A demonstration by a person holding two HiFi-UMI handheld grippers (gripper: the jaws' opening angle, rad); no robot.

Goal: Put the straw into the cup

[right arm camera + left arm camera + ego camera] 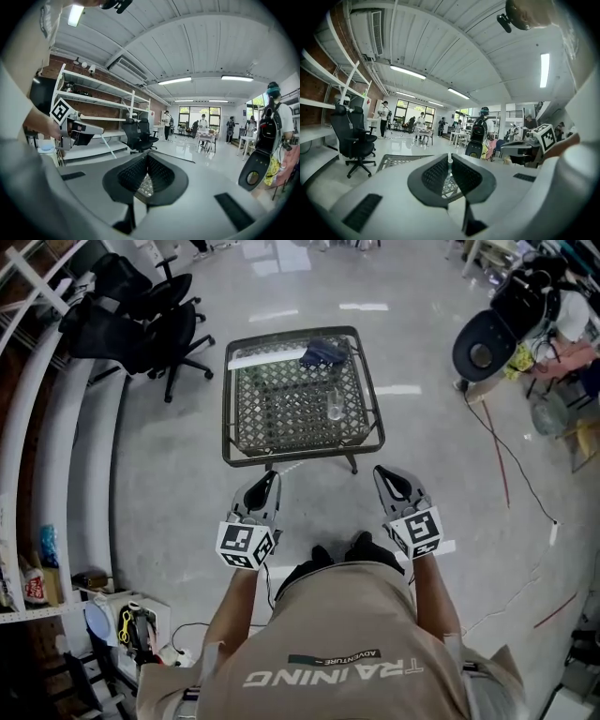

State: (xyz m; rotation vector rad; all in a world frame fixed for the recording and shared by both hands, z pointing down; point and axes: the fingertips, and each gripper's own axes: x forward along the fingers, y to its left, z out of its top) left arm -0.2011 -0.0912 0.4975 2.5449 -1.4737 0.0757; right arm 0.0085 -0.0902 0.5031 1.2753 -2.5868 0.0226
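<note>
A small black mesh table (246,432) stands on the floor ahead of me. On its right side stands a clear cup (335,407); a dark blue cloth (323,352) and a white strip (265,359) lie along its far edge. Both grippers hover short of the table's near edge. My left gripper (265,486) is shut on a thin pale straw (449,158), which stands upright between the pads. My right gripper (394,482) has its tips together (146,157) with nothing in them. In the left gripper view the table (401,161) lies just beyond the jaws.
Black office chairs (150,320) stand to the table's left beside white shelving (56,427). A black round-backed seat (483,348) and clutter are at the far right, with cables (506,465) across the floor. People stand far off by the windows (422,123).
</note>
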